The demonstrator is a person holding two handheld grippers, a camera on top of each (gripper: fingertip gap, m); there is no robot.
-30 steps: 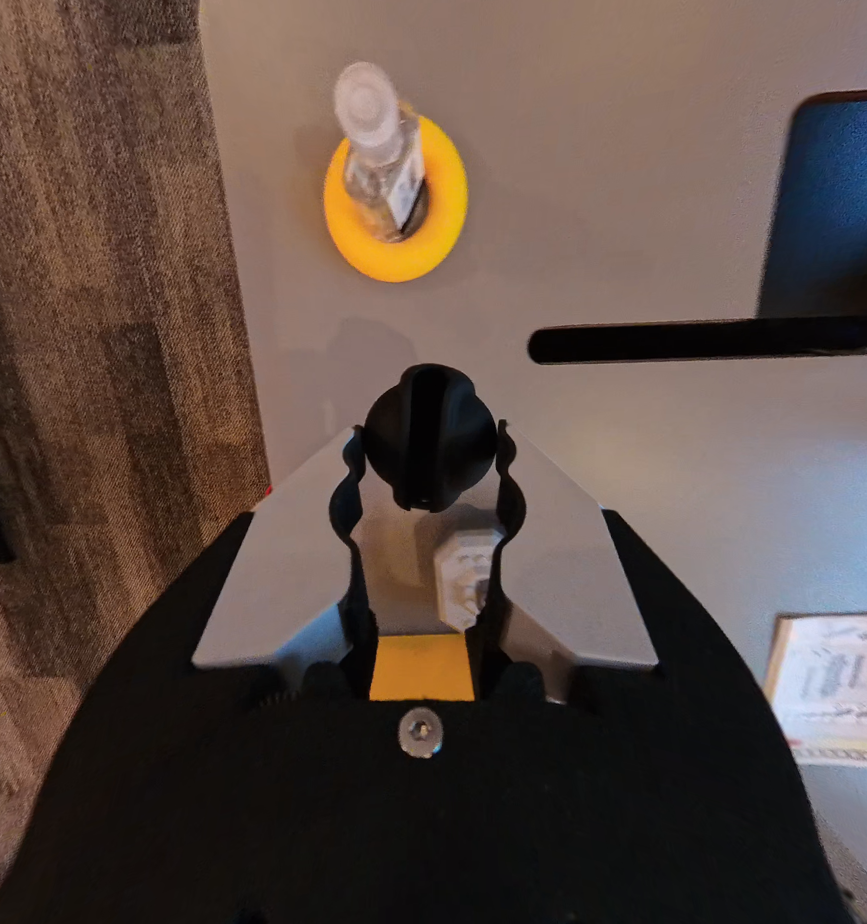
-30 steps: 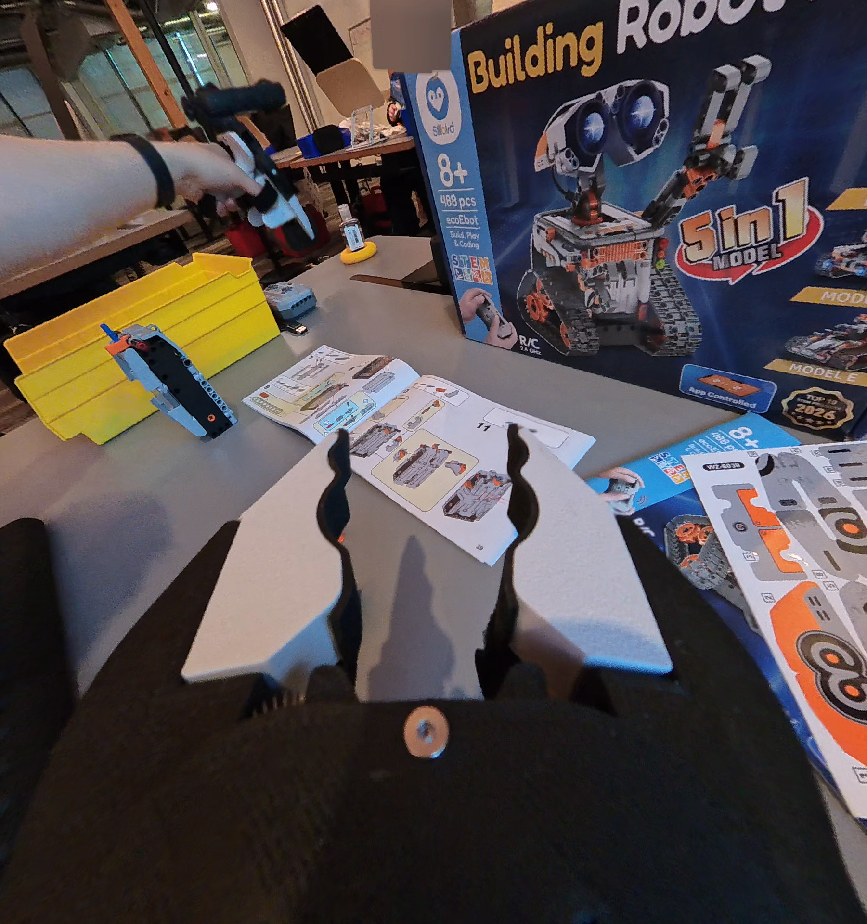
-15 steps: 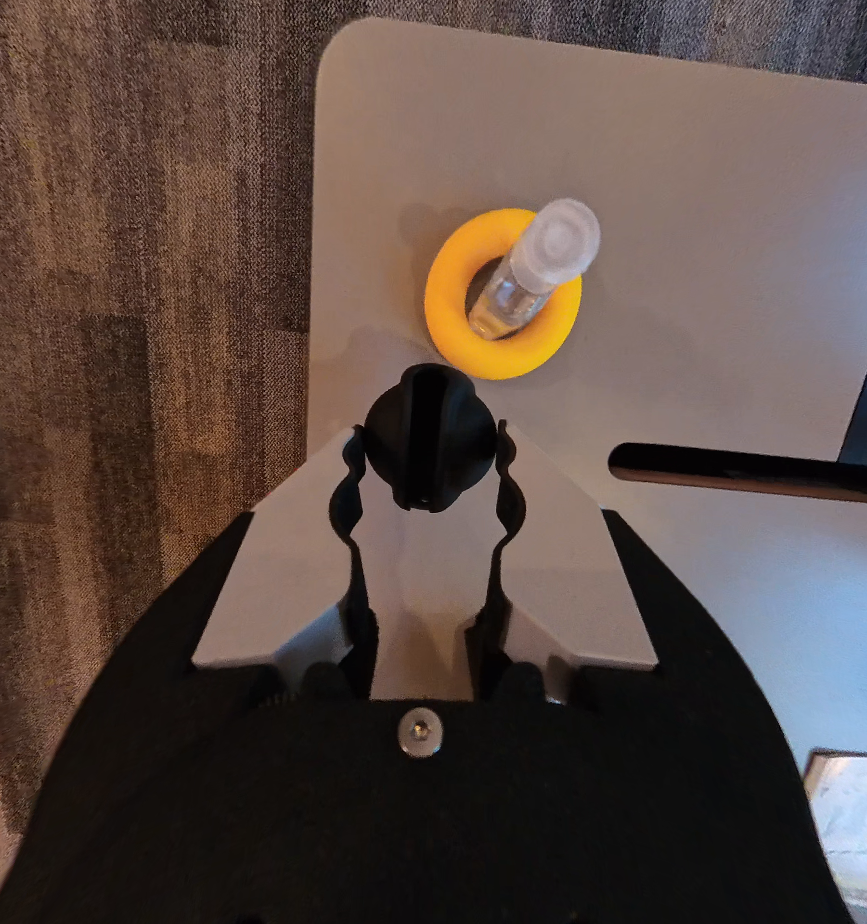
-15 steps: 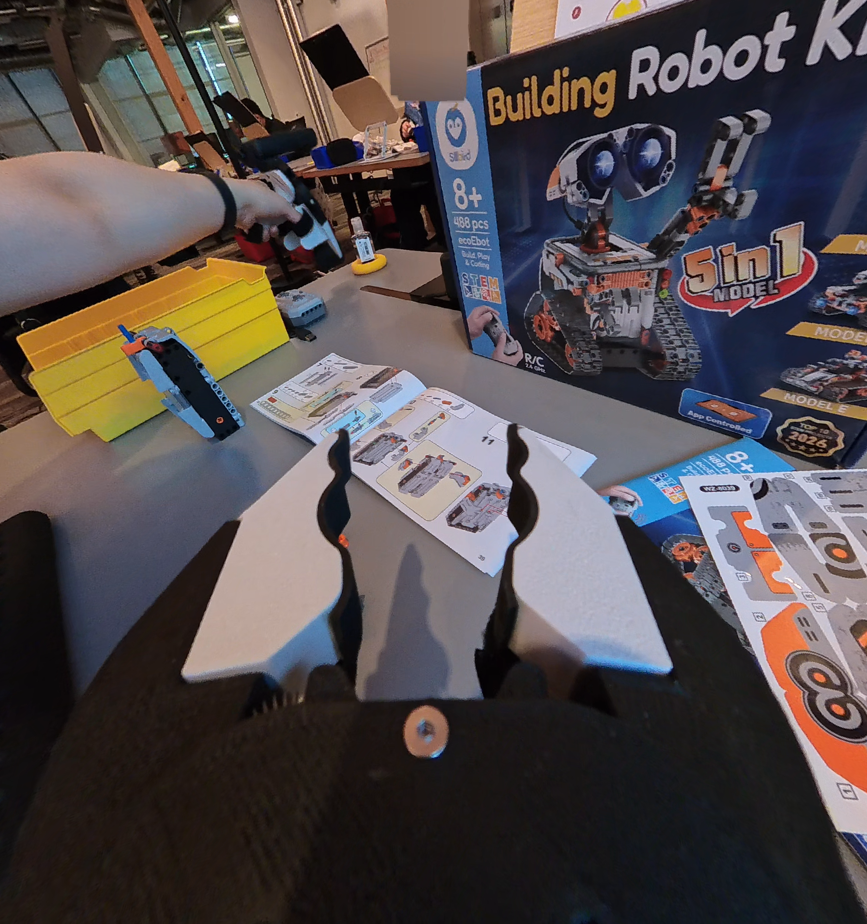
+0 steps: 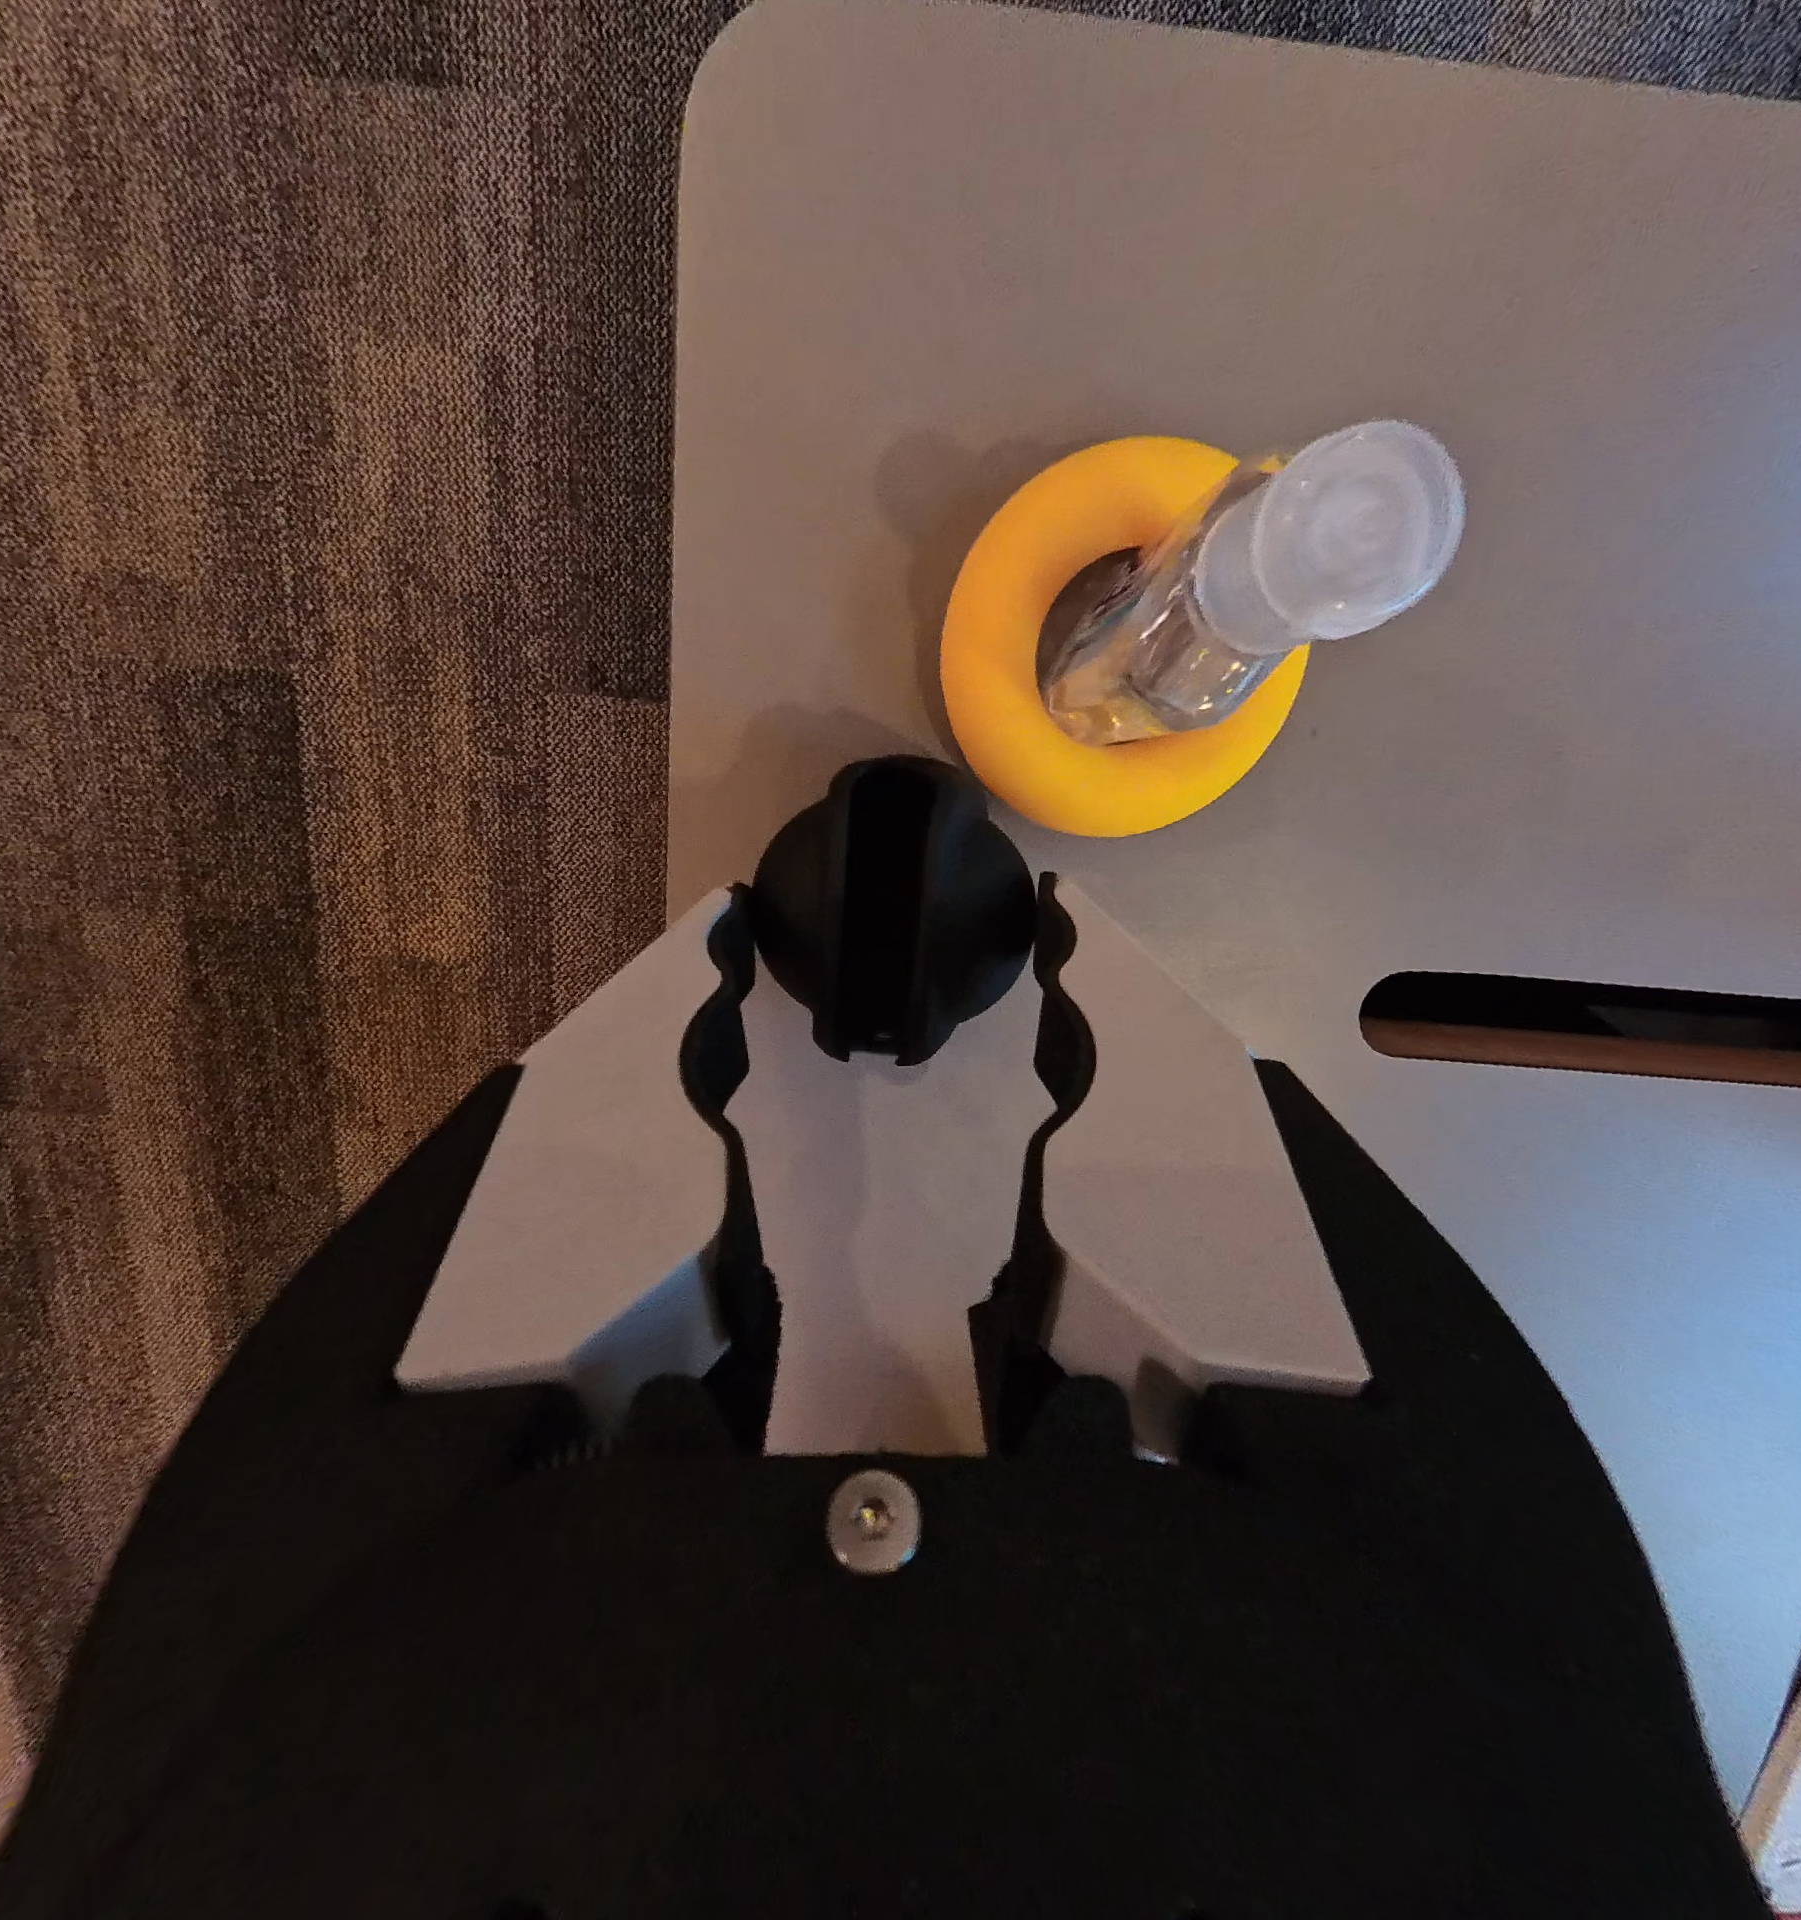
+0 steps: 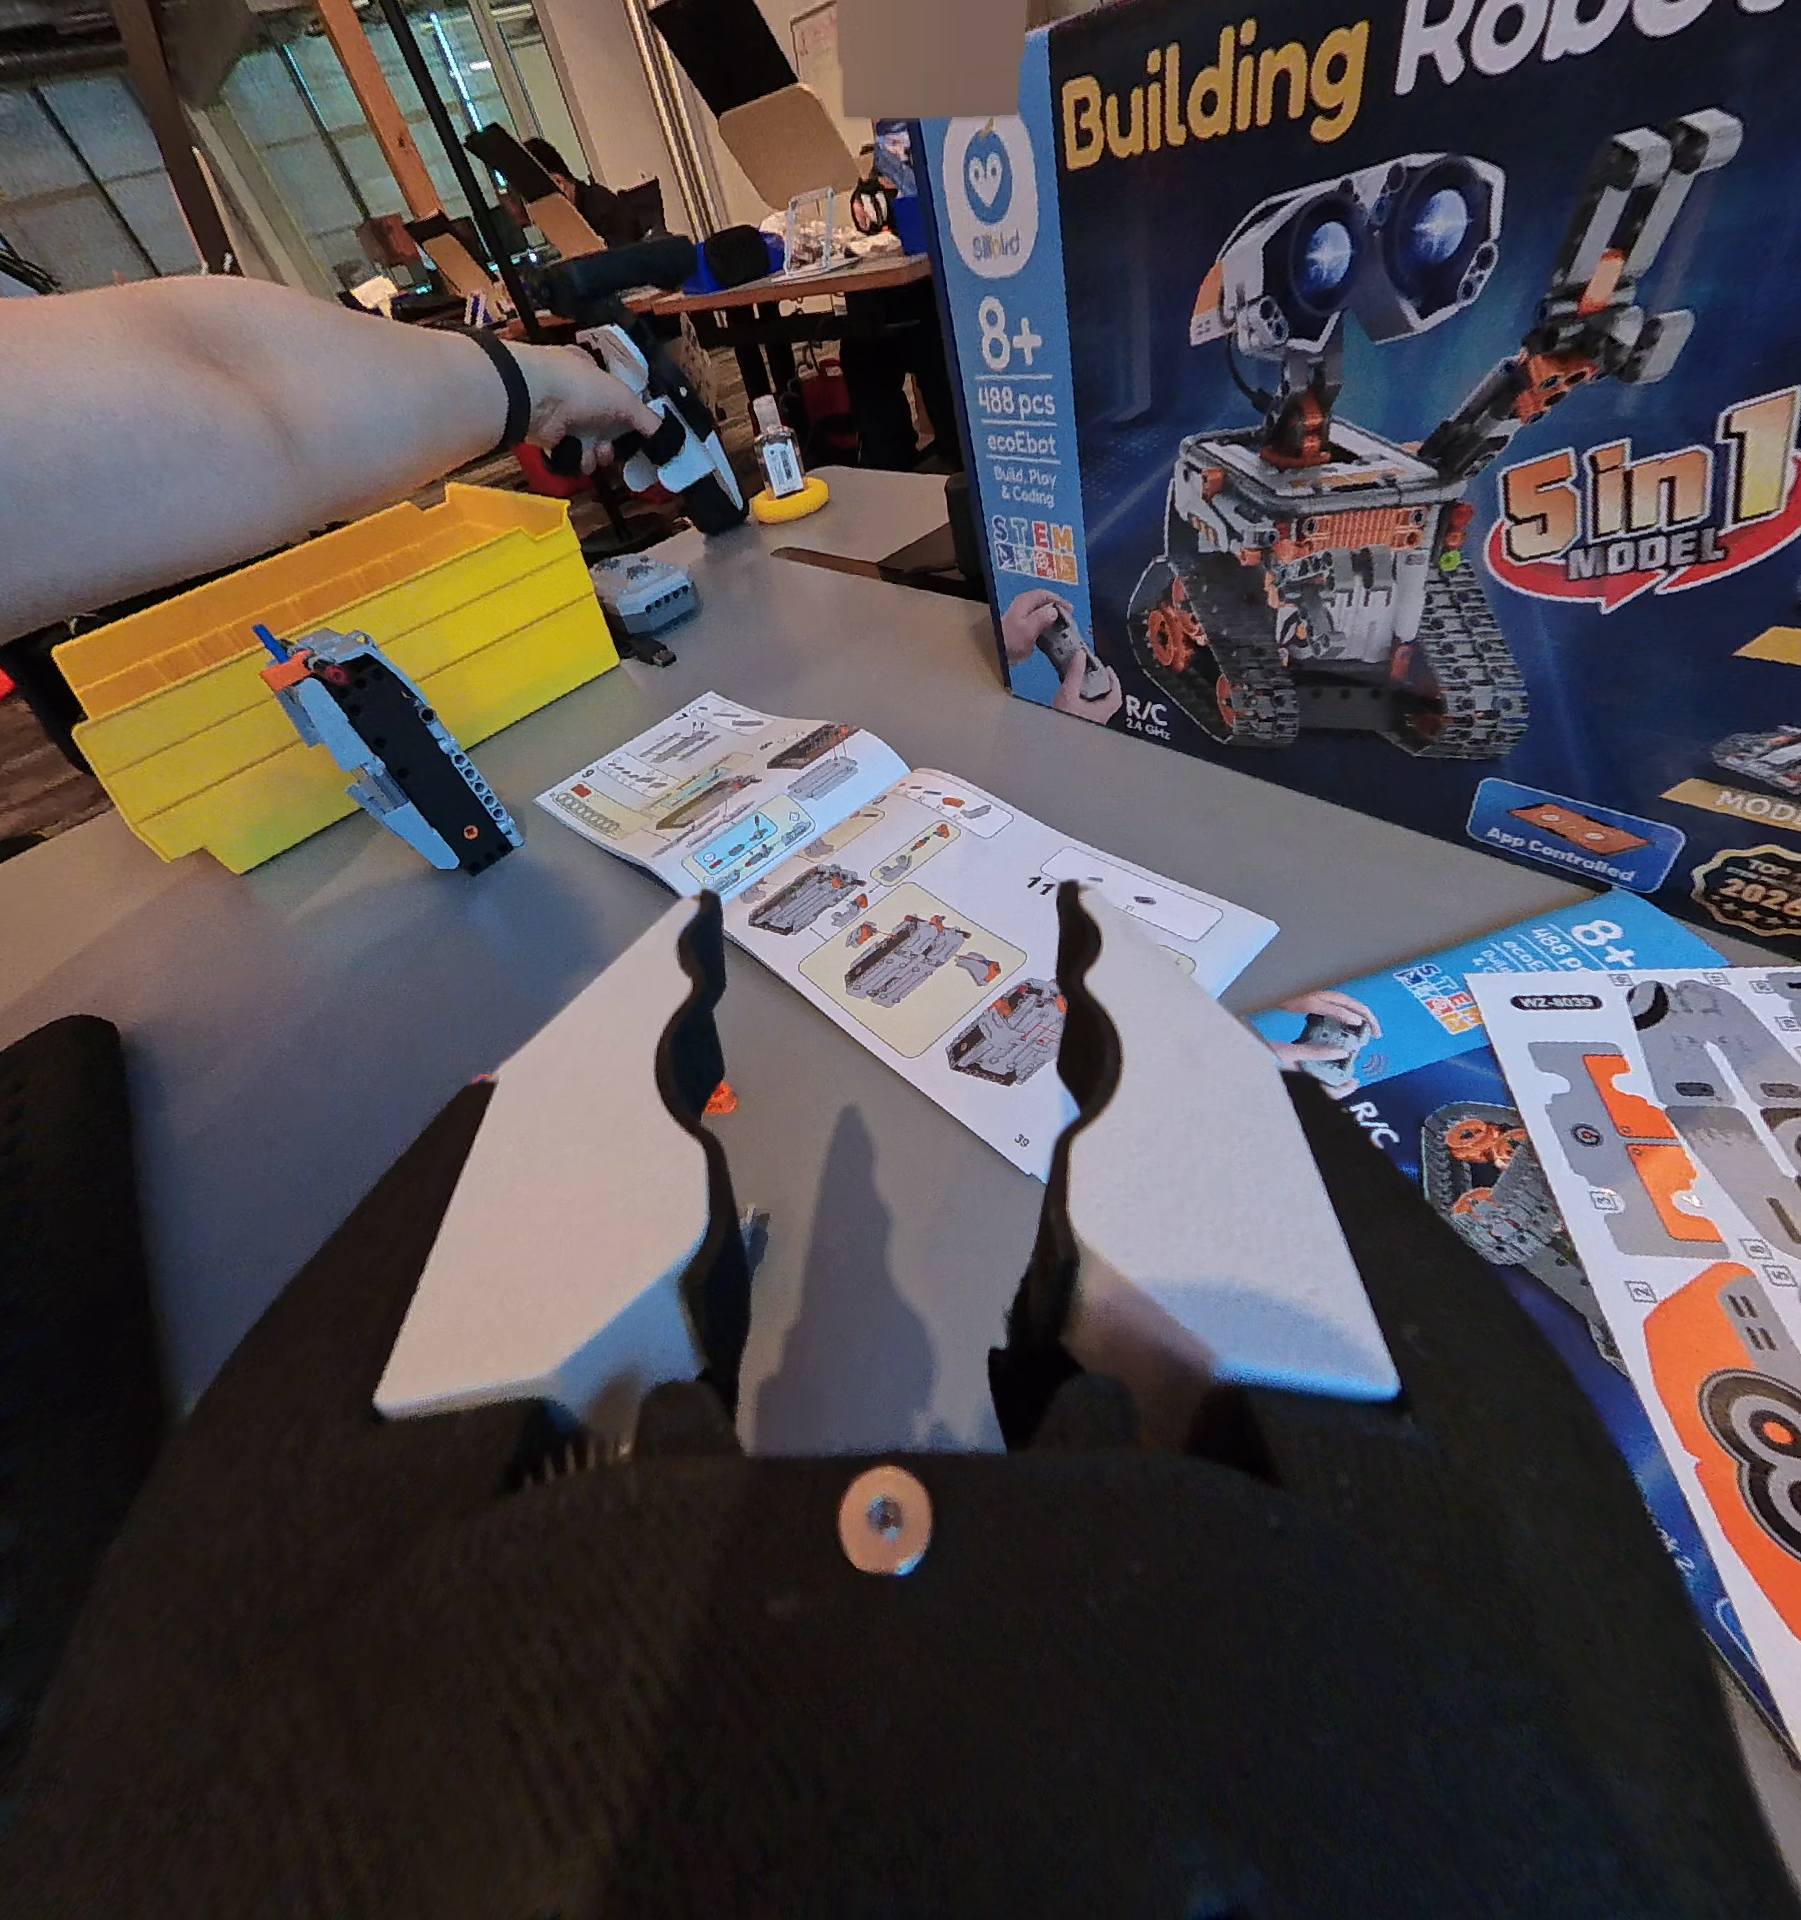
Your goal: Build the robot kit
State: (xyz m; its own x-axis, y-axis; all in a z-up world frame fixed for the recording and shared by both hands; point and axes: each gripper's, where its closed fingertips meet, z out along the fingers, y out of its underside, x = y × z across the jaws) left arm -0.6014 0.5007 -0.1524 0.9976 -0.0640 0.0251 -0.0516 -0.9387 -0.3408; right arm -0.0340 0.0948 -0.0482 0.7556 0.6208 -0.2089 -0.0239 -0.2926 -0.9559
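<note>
Containers: a yellow ring point(image 5: 1114, 769) lies flat near the counter's point(image 5: 1239, 260) far left corner, and a small clear bottle point(image 5: 1239, 592) with a frosted cap stands inside it. In the right wrist view a yellow bin point(image 6: 356, 665) sits at the left of the counter; its inside cannot be seen.

Left gripper: the left gripper point(image 5: 888, 935) is clamped on a black round part point(image 5: 891, 914) with a slot down its middle, held at the fingertips. The ring and bottle lie just beyond and to the right of that part, close but not touching. A dark slot point(image 5: 1602, 1023) in the counter lies to the right, and brown carpet point(image 5: 283, 623) shows on the left.

Right gripper: the right gripper point(image 6: 885, 914) has its fingers apart with nothing between them, hovering over the near counter. An open instruction booklet point(image 6: 875, 894) lies just beyond its tips, a grey-and-black brick assembly point(image 6: 397, 758) leans against the bin, a large blue kit box point(image 6: 1447, 436) stands at the far right, and a sticker sheet point(image 6: 1706, 1247) lies at the near right.

Change: half a second ago the ring sat straight ahead of the left gripper; now it sits to the right and looks larger.
</note>
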